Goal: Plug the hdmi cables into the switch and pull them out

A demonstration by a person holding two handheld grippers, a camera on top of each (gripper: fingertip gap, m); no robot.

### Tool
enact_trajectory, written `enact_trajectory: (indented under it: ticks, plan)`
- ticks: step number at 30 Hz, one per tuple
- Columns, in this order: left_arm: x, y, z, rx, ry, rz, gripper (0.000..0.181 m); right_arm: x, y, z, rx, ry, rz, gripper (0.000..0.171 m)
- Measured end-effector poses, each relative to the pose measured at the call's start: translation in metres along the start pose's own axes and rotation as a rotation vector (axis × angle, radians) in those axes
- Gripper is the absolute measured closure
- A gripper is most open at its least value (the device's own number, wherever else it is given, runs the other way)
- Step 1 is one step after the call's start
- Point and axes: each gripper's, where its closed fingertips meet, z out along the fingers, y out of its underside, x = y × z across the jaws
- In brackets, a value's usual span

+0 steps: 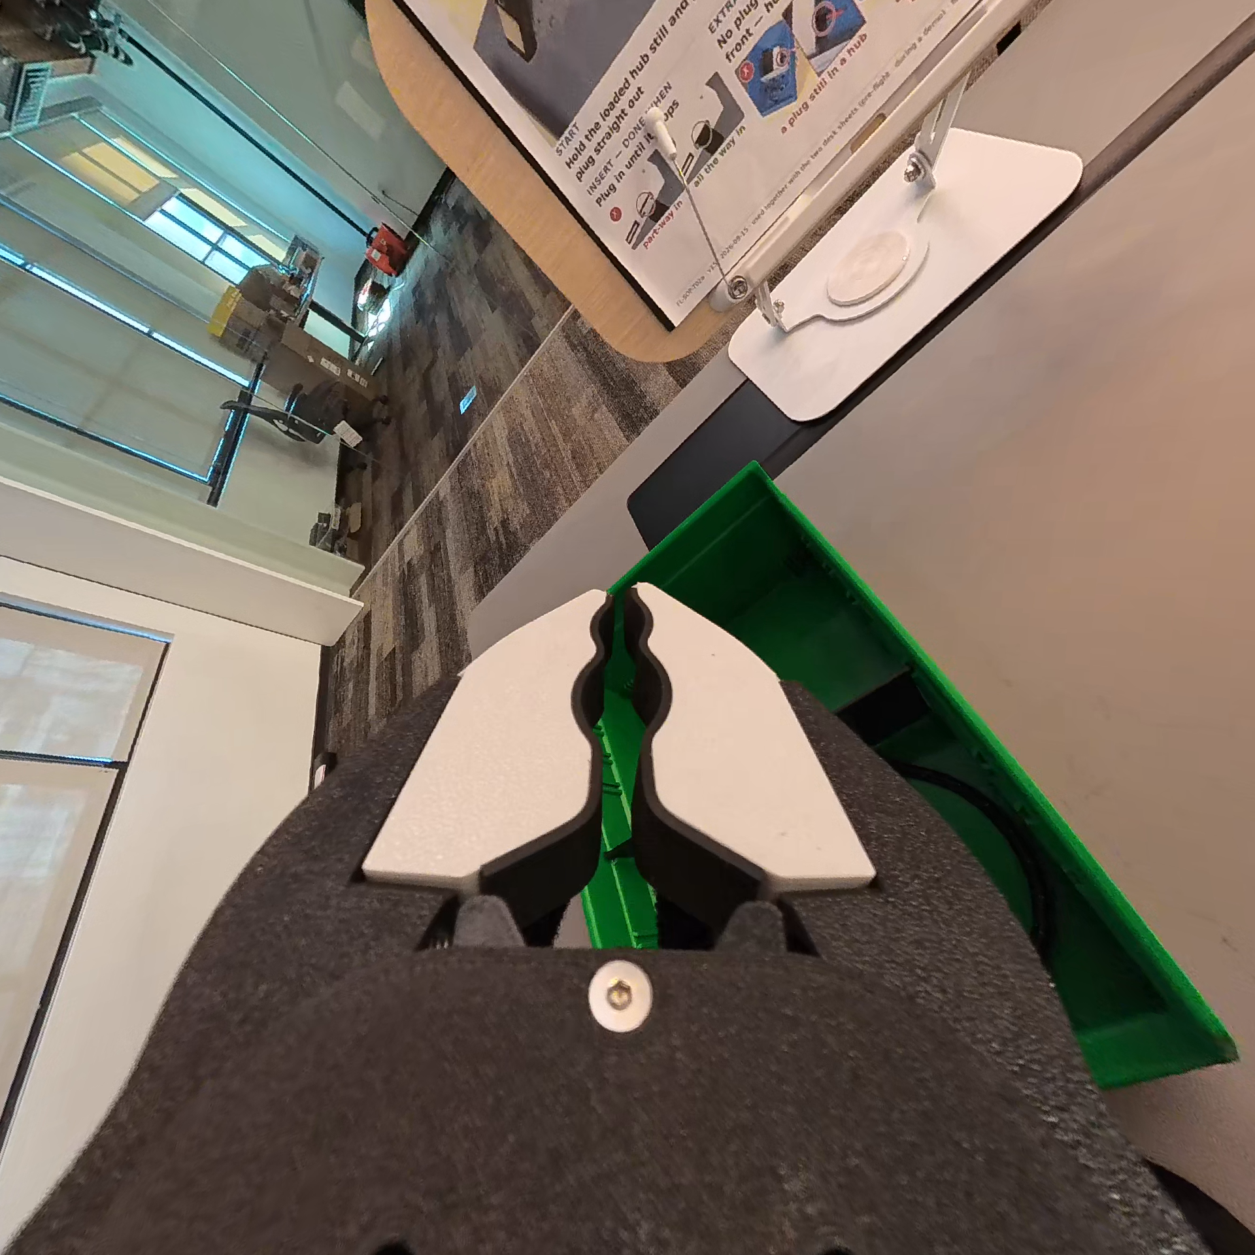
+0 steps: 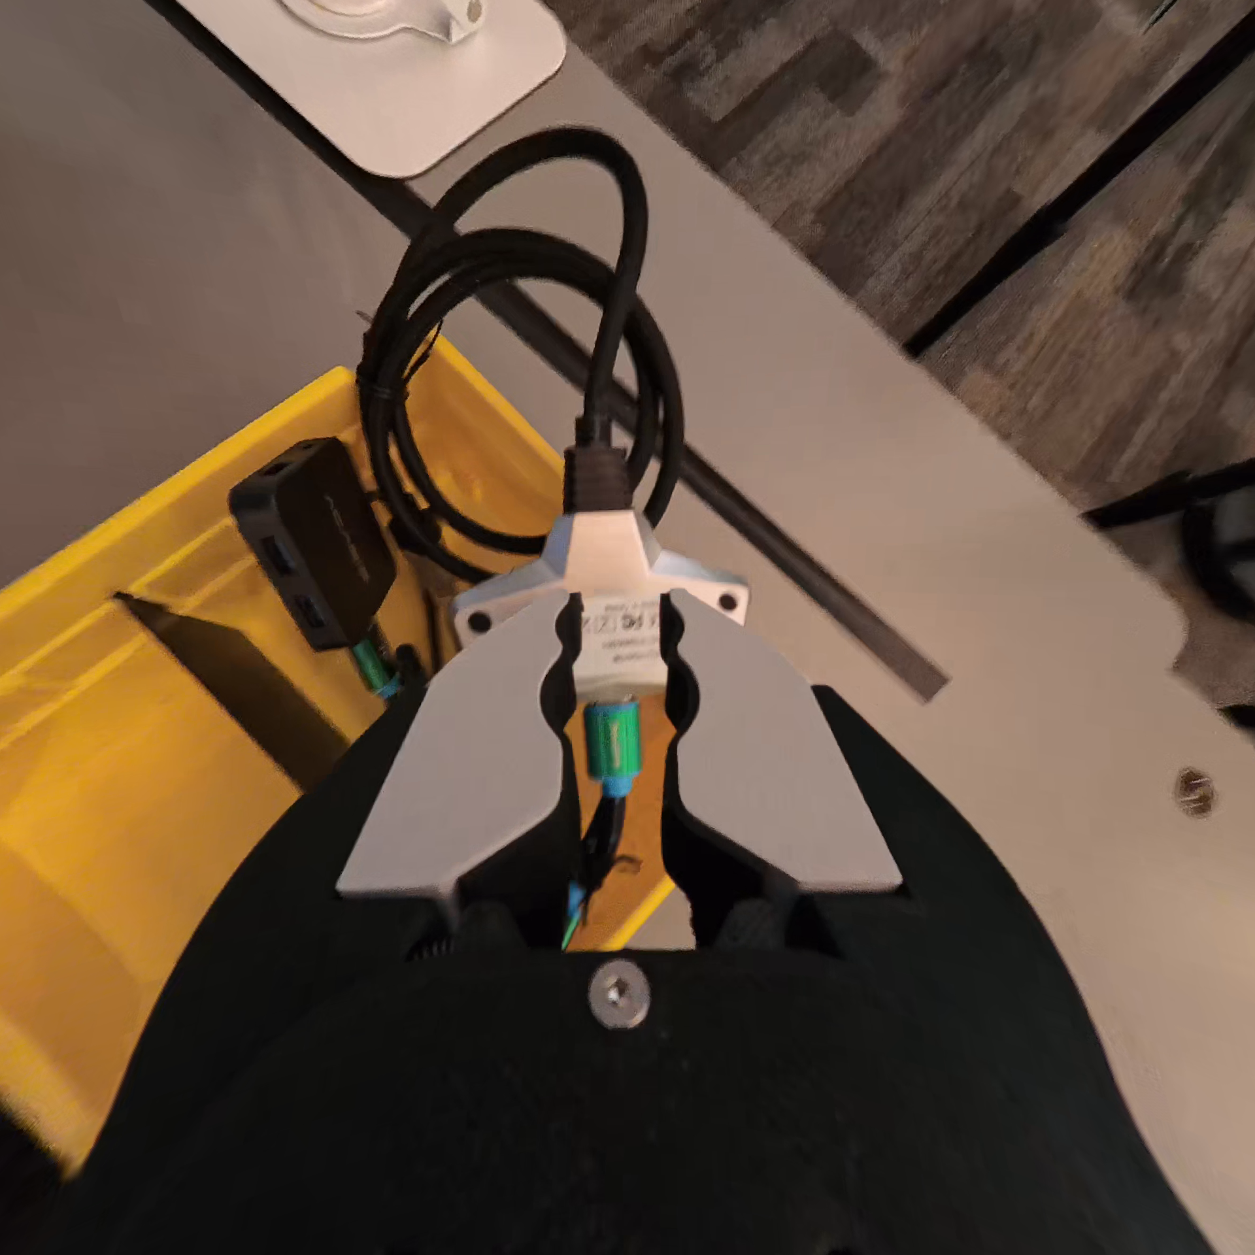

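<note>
Currently left gripper clamps green bin wall near grey table edge; right gripper grips silver switch over yellow bin; patchwork carpet beyond.

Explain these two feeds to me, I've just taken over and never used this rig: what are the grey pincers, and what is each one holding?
The grey pincers are two-finger grippers, each held in a person's hand, with a camera looking forward along the fingers.

Left wrist view: the left gripper is shut on the thin wall of a green bin, which rests on the pale table. Farther off stand a white stand and an instruction sheet.

Right wrist view: the right gripper is shut on a silver switch, lifted above a yellow bin. A black cable enters the switch's far end, coiled behind it; a green plug sits at its near end. In the yellow bin lies a black hub with a similar green plug. The picture is slightly blurred.
</note>
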Motion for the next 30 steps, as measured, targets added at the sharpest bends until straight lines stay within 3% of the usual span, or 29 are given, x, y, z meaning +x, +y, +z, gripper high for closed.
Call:
enact_trajectory:
  ticks: [5,7,9,20,23,26,28,30]
  plan:
    - [0.002,-0.001,0.000,-0.001,0.002,0.011,0.179,0.001,0.035,-0.003,-0.110,-0.172,0.292,0.149]
    - [0.002,-0.002,0.000,0.004,0.001,0.009,0.179,-0.001,0.043,0.004,-0.139,-0.210,0.338,0.157]
    - [0.003,-0.002,0.000,0.003,0.003,0.009,0.179,-0.003,0.046,0.013,-0.157,-0.217,0.321,0.169]
    - [-0.007,0.010,-0.002,-0.009,0.007,-0.031,0.178,-0.002,0.046,0.008,-0.194,-0.048,0.172,0.168]
    - [-0.020,0.037,-0.007,-0.069,0.033,-0.130,0.171,-0.004,0.048,-0.024,-0.102,0.068,0.218,0.154]
    - [-0.030,0.086,-0.006,-0.249,0.068,-0.246,0.158,-0.024,0.071,-0.056,-0.056,0.145,0.335,0.128]
    - [-0.039,0.118,-0.006,-0.381,0.035,-0.300,0.149,-0.040,0.114,-0.065,-0.185,0.192,0.398,0.120]
    - [-0.037,0.139,-0.006,-0.461,0.062,-0.360,0.146,-0.046,0.166,-0.078,-0.475,0.264,0.419,0.120]
